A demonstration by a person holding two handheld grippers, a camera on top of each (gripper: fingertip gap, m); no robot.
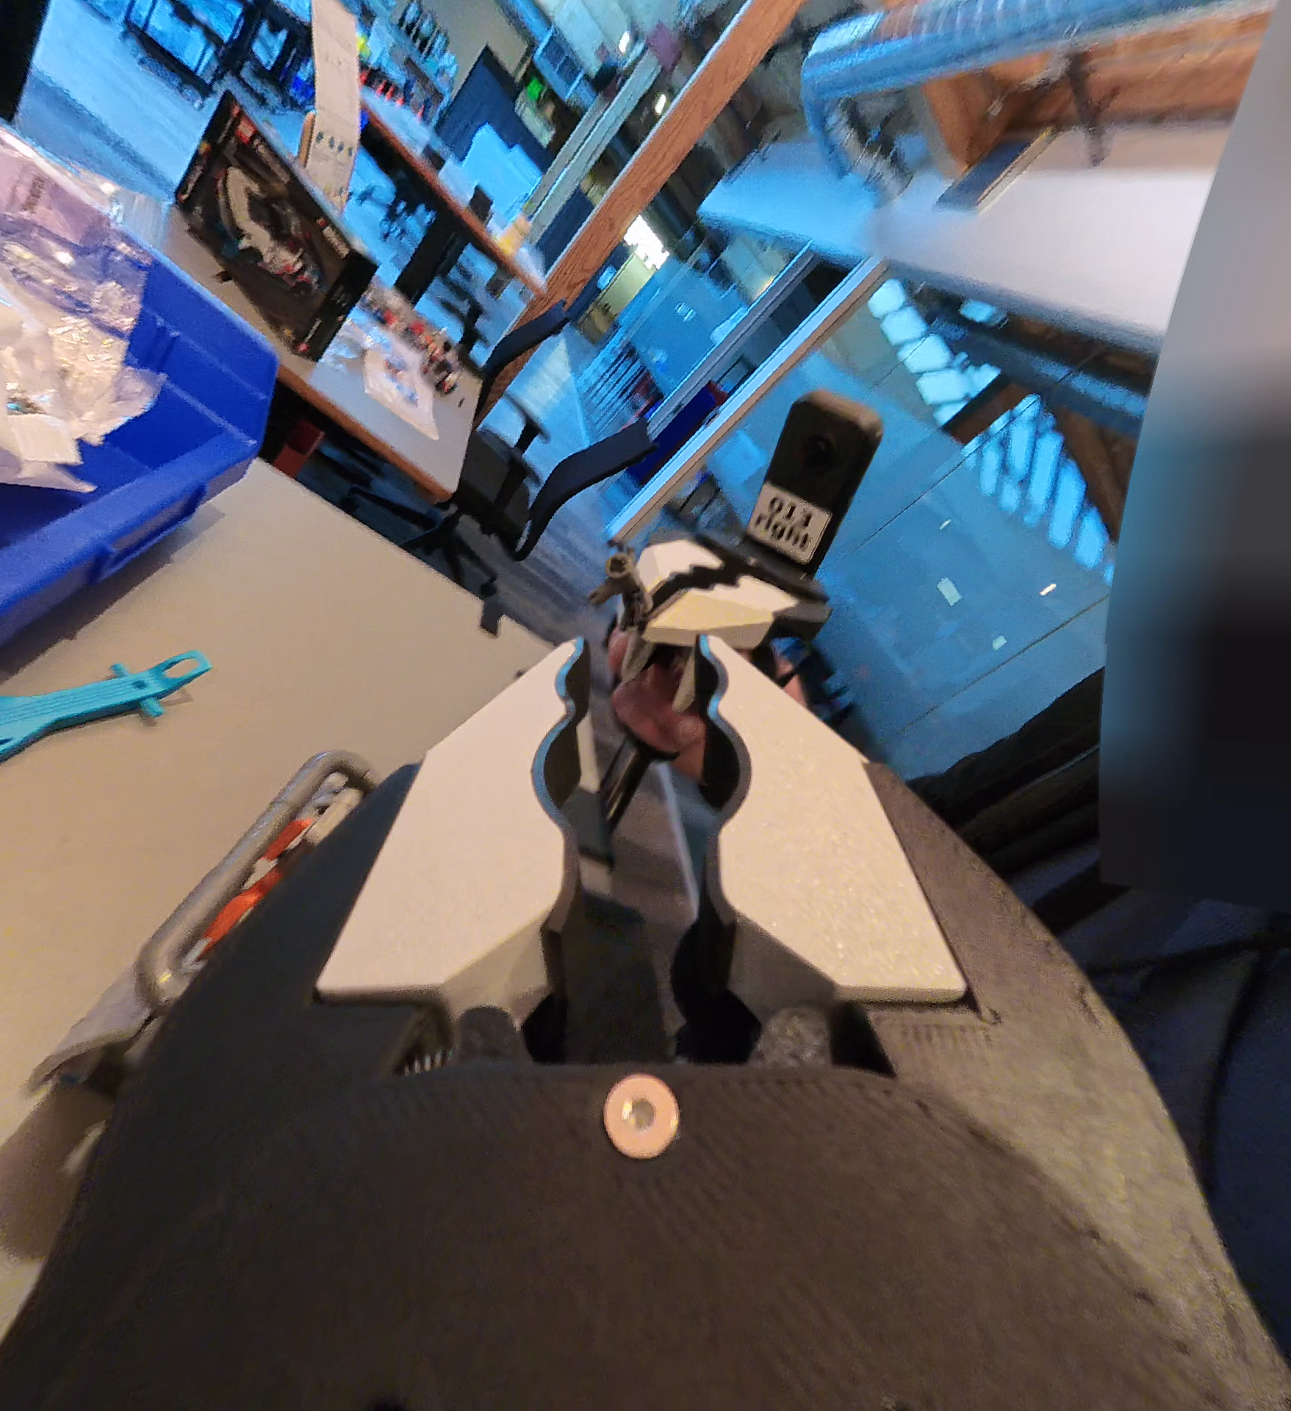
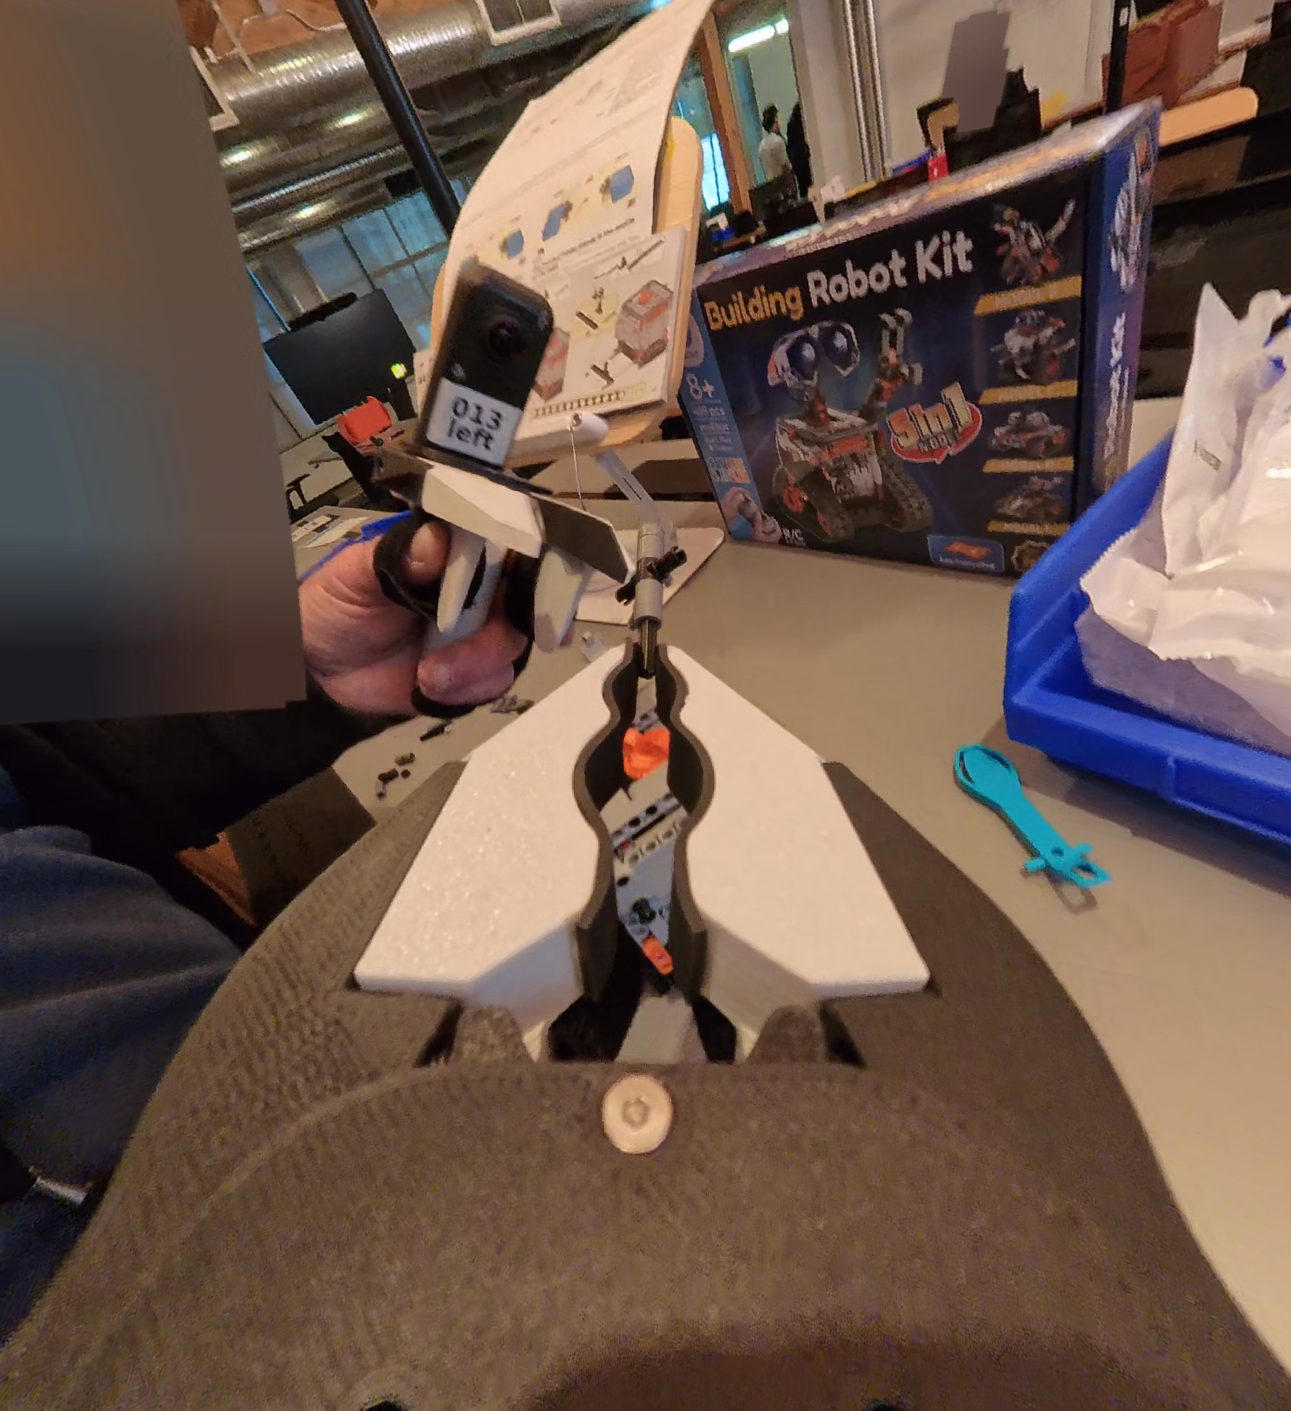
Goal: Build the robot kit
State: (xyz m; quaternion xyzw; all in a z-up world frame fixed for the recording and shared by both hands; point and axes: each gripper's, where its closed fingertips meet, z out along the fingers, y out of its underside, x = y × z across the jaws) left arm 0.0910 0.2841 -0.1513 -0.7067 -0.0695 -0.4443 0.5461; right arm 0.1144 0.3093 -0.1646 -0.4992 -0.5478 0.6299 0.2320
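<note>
Your right gripper point(image 2: 643, 672) is clenched on a small grey-and-black rod piece point(image 2: 648, 592) at its tips. Your left gripper point(image 1: 646, 691), lifted off the grey table point(image 1: 306, 611), has fingers nearly closed; grasp unclear. Teal tool point(image 2: 1024, 813) lies beside blue bin point(image 2: 1161, 733); kit box point(image 2: 909, 382) stands behind.

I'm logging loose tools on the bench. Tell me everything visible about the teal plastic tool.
The teal plastic tool lies flat on the grey table, beside the blue bin, not touching it. One end is a rounded, spoon-like paddle; a slim shaft leads to a small crossbar and loop end. It looks like moulded plastic. Neither gripper touches it.
</note>
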